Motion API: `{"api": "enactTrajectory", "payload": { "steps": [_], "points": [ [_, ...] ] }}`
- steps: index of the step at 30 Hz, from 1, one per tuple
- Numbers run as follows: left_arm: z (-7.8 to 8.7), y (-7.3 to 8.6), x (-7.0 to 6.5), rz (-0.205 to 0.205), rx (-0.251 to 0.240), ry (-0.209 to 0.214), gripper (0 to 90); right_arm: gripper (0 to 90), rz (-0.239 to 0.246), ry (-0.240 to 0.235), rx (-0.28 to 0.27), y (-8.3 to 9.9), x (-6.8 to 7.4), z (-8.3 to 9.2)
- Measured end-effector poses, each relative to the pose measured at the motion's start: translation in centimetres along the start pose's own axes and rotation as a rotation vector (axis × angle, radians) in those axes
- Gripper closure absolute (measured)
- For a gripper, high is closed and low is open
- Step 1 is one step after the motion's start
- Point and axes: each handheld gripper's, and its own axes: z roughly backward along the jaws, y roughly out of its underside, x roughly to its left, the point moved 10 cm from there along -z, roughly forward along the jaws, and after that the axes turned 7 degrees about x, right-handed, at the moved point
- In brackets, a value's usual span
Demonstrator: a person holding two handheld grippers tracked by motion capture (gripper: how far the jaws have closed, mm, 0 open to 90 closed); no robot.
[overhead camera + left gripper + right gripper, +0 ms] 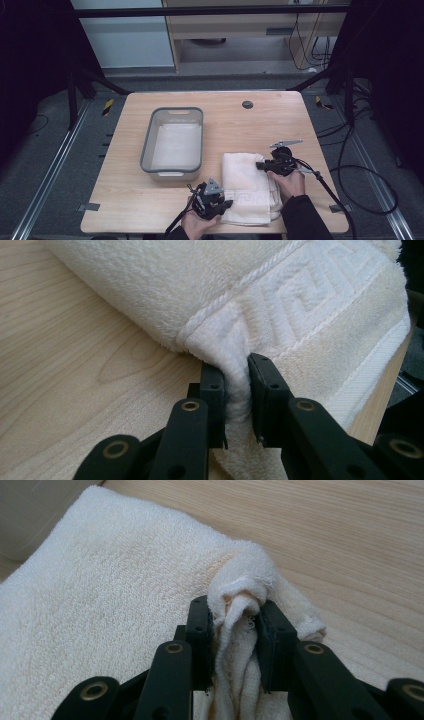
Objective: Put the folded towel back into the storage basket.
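Noting both grips: left gripper [236,390] pinches the folded towel [247,187] at its patterned near-left corner, right gripper [235,645] bunches its far-right edge; towel lies on table [150,205] beside grey tub [172,145]; we judge opposite holds suit lifting it.

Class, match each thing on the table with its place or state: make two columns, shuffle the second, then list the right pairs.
Things:
1. towel
2. basin
3. left tongs
4. right tongs

Places or states:
A. grey, standing left of the towel
B. pinching the towel's patterned near edge
C. cream, folded, lying on the table
D. pinching a bunched fold at the towel's far right

Pairs: 1-C, 2-A, 3-B, 4-D
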Motion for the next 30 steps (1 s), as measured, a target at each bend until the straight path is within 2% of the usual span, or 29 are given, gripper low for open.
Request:
{"api": "enactTrajectory", "payload": {
  "steps": [9, 15, 20, 26, 30],
  "points": [
    [0.5, -0.3, -0.1, -0.001, -0.030, 0.012, 79.6, 72.0, 0.010, -0.008, -0.043, -0.6, 0.5, 1.5],
    [1.3, -0.6, -0.1, -0.005, -0.052, 0.013, 79.9, 72.1, 0.021, -0.016, -0.079, -1.1, 1.0, 2.8],
    [1.7, -0.9, 0.1, -0.007, -0.067, 0.010, 80.0, 72.4, 0.010, -0.033, -0.101, -1.4, 1.2, 3.6],
    [2.5, -1.5, 0.1, -0.007, -0.098, 0.009, 80.0, 72.6, 0.033, -0.030, -0.137, -2.1, 1.7, 4.9],
    [3.2, -2.0, 0.1, -0.006, -0.121, 0.012, 80.1, 72.6, 0.031, -0.034, -0.161, -2.5, 2.0, 5.7]
  ]
}}
